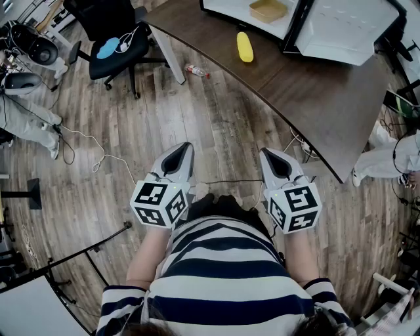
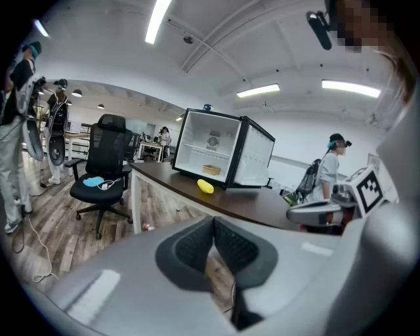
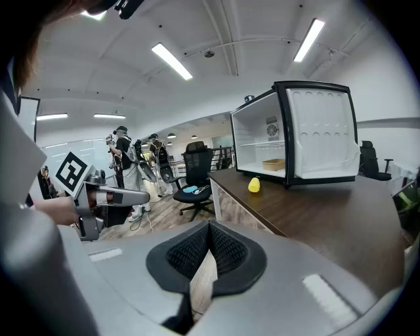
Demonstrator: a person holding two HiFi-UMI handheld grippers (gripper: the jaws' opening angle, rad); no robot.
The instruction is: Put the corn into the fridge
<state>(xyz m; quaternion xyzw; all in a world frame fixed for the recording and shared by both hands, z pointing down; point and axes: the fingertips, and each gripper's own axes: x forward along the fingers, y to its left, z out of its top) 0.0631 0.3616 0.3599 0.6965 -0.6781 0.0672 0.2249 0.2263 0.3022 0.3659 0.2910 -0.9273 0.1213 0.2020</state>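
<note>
Closest to the head camera is the person's striped shirt (image 1: pixel 223 275), and just past it the left hand-held gripper (image 1: pixel 182 151) and the right hand-held gripper (image 1: pixel 268 155) are held side by side over the wooden floor, well apart from the fridge (image 1: pixel 230 13). Each gripper's own view shows its pads pressed together with nothing between them, so both are closed and empty. The corn (image 1: pixel 244 46) lies on the dark surface (image 1: pixel 328 98) just in front of the fridge's open mouth, untouched. The fridge door (image 1: pixel 341 29) stands swung wide, and a small tan box (image 1: pixel 268 10) sits inside the fridge. Judging by this, the task is at its very start, in the approach before any grasp. The next move appears to call for bringing one hand-held gripper up to the surface near the fridge, parting its jaws, setting them across the corn's narrow width, and closing gently, since the rounded cob could roll. From there the carry into the fridge is short, with free room beside the box.
</note>
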